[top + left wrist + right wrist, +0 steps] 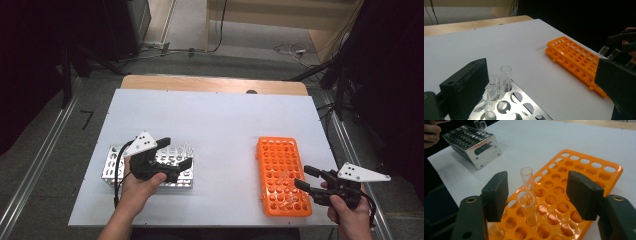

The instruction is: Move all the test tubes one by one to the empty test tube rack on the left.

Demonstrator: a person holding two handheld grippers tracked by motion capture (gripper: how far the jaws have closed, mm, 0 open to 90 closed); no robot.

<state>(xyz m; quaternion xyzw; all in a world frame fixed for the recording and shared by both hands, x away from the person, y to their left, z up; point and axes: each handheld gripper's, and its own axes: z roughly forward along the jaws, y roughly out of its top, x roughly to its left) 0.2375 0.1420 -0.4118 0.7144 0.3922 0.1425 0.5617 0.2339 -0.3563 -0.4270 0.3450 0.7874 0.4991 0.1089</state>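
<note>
A shiny metal tube rack (112,167) sits at the left of the white table, an orange tube rack (280,150) at the right. My left gripper (176,152) hovers open over the metal rack; two clear glass tubes (505,77) stand upright in its holes, just off the left jaw, with nothing between the jaws (541,72). My right gripper (301,176) is at the near end of the orange rack (586,167). Its jaws (540,187) straddle two upright clear tubes (527,205) with a gap on both sides, so it is open.
The white board (215,120) lies on a wooden table whose far edge (210,82) shows. The metal rack (479,147) with its two tubes (480,124) is seen far off from the right gripper. Dark stands and cables flank the table.
</note>
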